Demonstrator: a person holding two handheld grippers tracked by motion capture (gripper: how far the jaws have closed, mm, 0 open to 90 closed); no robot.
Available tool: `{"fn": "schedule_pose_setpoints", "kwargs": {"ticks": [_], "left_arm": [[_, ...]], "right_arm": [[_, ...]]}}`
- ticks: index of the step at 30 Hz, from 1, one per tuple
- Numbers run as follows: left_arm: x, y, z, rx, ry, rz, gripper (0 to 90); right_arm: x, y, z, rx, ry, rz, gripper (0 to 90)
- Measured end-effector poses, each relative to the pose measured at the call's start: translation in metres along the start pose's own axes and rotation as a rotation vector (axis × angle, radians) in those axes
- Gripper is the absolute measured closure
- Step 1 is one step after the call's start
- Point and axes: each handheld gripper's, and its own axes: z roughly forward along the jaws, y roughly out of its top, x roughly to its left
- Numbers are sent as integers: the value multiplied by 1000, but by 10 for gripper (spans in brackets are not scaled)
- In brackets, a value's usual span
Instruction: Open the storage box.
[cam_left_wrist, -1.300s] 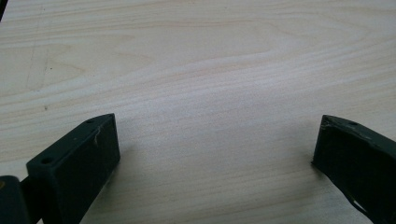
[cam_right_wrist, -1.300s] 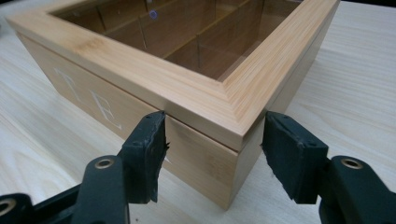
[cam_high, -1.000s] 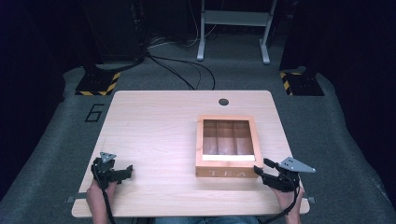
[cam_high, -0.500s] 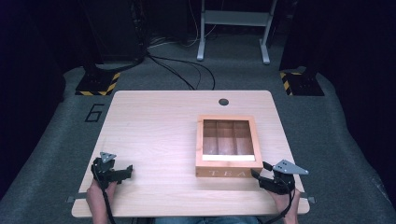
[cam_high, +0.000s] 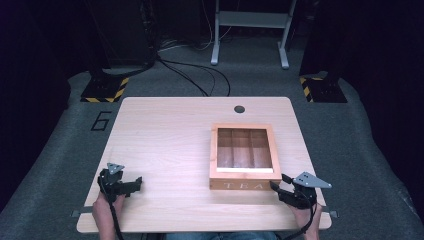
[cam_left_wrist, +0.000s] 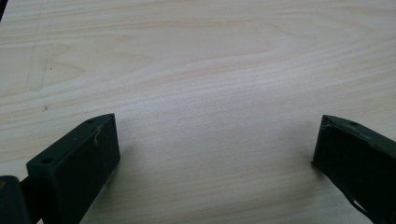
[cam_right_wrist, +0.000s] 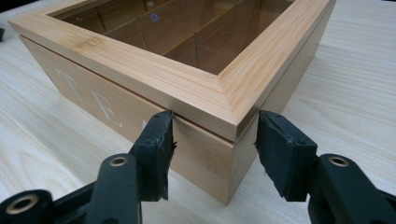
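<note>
In the high view, a wooden tea box (cam_high: 243, 156) with a glass-paned lid sits right of centre on the pale wooden table (cam_high: 165, 145). Its long axis runs away from the person, and the front face lettered TEA is turned toward the near edge. The right gripper (cam_high: 278, 185) lies at the box's near right corner, its tips against or just short of the wood; at this size contact is hard to judge. The left gripper (cam_high: 137, 182) rests on bare tabletop well apart from the box, pointing right.

In the left gripper view, the two black jaws stand wide apart with only wood grain between them, and both are cut off by the frame's lower edge.

In the right gripper view, the right gripper (cam_right_wrist: 214, 140) straddles the box's near corner (cam_right_wrist: 229, 126). The jaws have just been closing, the corner between them. The left pad seems to touch the lettered front just under the lid's seam, while a narrow gap shows beside the right pad. The lettering is partly hidden behind the left jaw, and the box's far end runs out of frame.
</note>
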Motion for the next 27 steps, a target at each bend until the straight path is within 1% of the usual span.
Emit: {"fn": "schedule_pose_setpoints", "kwargs": {"ticks": [1, 2, 3, 5, 10, 11, 12, 13, 20, 23, 27], "left_arm": [[0, 0, 0, 0, 0, 0, 4], [0, 0, 0, 0, 0, 0, 4], [0, 0, 0, 0, 0, 0, 4], [0, 0, 0, 1, -1, -1, 4], [0, 0, 0, 0, 0, 0, 4], [0, 0, 0, 0, -1, 0, 4], [0, 0, 0, 0, 0, 0, 4], [0, 0, 0, 3, -1, -2, 4], [0, 0, 0, 1, -1, -1, 4], [0, 0, 0, 1, -1, 0, 4], [0, 0, 0, 1, -2, -1, 4]], "right_arm": [[0, 0, 0, 0, 0, 0, 465], [0, 0, 0, -5, 0, 14, 468], [-1, 0, 0, -8, 8, 11, 473], [-1, 0, -1, -11, 4, 15, 483], [0, 3, -1, -17, -8, 3, 493], [0, 4, -2, -23, -1, 2, 495], [1, 4, -2, -18, -5, 4, 498], [1, 5, -2, -25, -11, -2, 501], [1, 8, -2, -39, -10, -12, 498], [2, 10, -2, -45, -10, -4, 499], [1, 13, -2, -55, -15, -10, 500]]}}
